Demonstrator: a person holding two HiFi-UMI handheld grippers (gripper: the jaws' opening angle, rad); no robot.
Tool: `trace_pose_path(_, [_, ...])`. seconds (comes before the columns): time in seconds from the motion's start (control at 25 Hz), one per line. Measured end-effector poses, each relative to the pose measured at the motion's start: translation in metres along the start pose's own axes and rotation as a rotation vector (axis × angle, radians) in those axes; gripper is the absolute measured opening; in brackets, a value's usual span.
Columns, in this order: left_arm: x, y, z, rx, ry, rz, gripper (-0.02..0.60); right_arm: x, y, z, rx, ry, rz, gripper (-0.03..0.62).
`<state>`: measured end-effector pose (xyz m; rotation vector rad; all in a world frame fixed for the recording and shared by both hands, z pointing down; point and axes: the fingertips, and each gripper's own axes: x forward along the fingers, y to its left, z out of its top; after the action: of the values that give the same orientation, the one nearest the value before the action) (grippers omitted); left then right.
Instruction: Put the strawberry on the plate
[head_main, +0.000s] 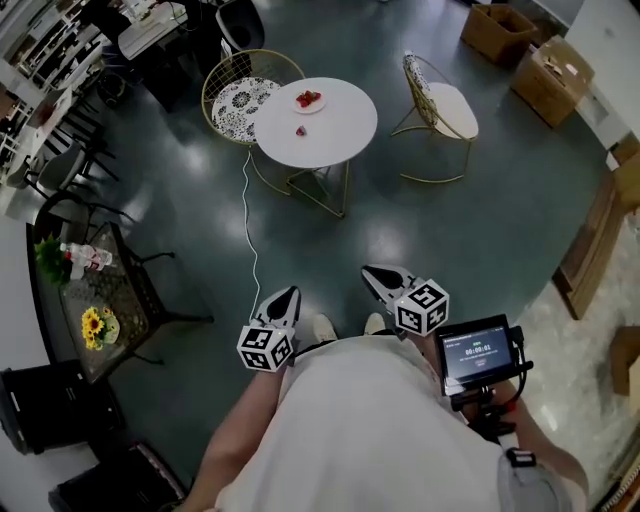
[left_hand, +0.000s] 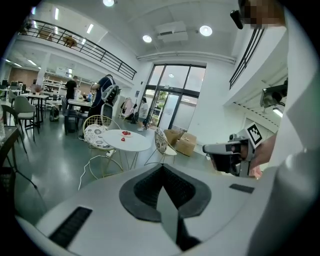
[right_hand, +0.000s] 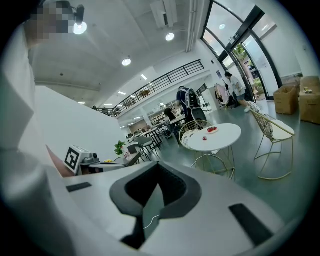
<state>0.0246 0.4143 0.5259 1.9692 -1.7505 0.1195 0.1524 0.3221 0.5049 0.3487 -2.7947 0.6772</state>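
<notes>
A round white table (head_main: 335, 135) stands far ahead on the dark floor. On it a small white plate (head_main: 308, 100) carries red strawberries, and a single strawberry (head_main: 300, 131) lies apart, nearer to me. Both gripper views show this far off: plate (left_hand: 126, 133) (right_hand: 212, 130), lone strawberry (left_hand: 123, 139) (right_hand: 204, 138). My left gripper (head_main: 290, 293) and right gripper (head_main: 369, 270) are held side by side close to my body, pointing toward the table. The jaws of both meet with nothing between them (left_hand: 162, 168) (right_hand: 159, 165).
A gold wire chair with a patterned cushion (head_main: 240, 100) stands left of the table and another chair (head_main: 440, 105) to its right. A white cable (head_main: 250, 230) runs across the floor. Cardboard boxes (head_main: 545, 65) sit far right; a dark side table with sunflowers (head_main: 95, 325) stands left.
</notes>
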Motion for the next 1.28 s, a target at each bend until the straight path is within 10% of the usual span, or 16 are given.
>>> trace_pose_path(1.28, [0.018,0.125,0.046,0.016,-0.032,-0.084,0.005,0.123,0.003,0.033,-0.011,-0.016,-0.080,0.005])
